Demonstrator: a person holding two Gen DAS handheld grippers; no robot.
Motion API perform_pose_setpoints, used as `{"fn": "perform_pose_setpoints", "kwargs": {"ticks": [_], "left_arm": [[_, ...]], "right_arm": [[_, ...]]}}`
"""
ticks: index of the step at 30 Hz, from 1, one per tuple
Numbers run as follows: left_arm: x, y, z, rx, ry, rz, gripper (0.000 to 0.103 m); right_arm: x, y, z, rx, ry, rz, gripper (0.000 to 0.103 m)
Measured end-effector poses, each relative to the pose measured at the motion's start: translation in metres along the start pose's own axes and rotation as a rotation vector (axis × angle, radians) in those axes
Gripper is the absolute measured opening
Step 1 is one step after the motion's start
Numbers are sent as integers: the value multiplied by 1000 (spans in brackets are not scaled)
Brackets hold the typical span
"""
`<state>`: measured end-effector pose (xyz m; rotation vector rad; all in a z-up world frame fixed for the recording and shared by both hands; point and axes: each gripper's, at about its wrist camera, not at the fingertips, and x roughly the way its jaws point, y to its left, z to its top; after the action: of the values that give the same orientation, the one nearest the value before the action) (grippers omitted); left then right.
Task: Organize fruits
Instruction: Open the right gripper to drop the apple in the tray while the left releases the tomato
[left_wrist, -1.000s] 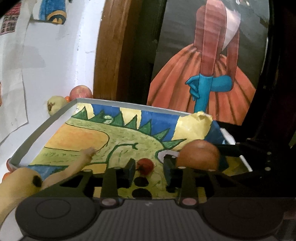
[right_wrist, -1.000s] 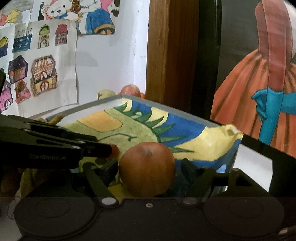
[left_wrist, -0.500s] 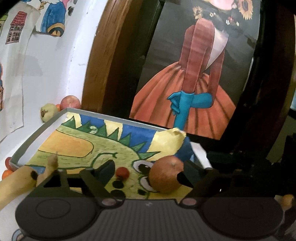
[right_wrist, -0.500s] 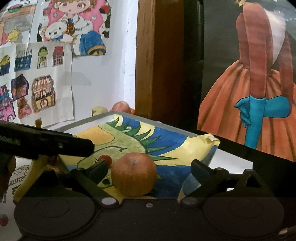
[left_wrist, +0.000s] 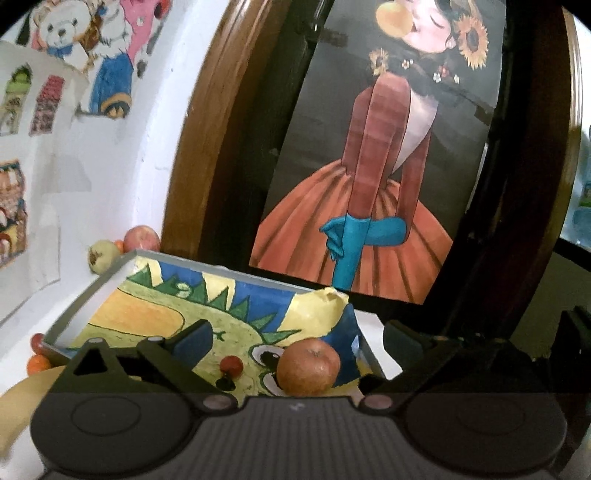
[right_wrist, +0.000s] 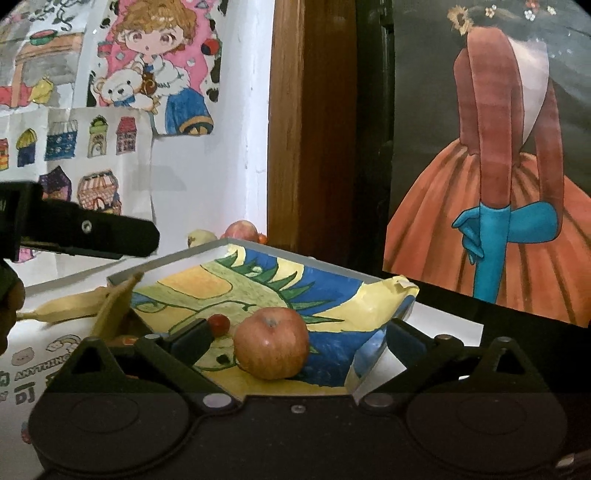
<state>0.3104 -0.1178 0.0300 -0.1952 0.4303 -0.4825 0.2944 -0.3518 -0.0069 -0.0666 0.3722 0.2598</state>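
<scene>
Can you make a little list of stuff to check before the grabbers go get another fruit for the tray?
1. Left gripper free to grab: ok, jaws wide apart, nothing between them.
2. Right gripper free: ok, jaws wide apart, not pinching the apple.
3. Apple settled in the tray: ok, resting on the dragon drawing.
4. Small red fruit in the tray: ok, beside the apple.
5. Fruits left outside: not ok, several sit behind the tray by the wall.
6. Banana reachable: cannot tell, partly hidden.
</scene>
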Motion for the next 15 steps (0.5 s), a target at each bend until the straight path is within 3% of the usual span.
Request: {"fn": "perform_pose_setpoints", "kwargs": {"ticks": [15], "left_arm": [[-97,-10,-13,54,-125,95,102]], "right_arm": [[-95,52,-7,-8,-116,-44,102]]}}
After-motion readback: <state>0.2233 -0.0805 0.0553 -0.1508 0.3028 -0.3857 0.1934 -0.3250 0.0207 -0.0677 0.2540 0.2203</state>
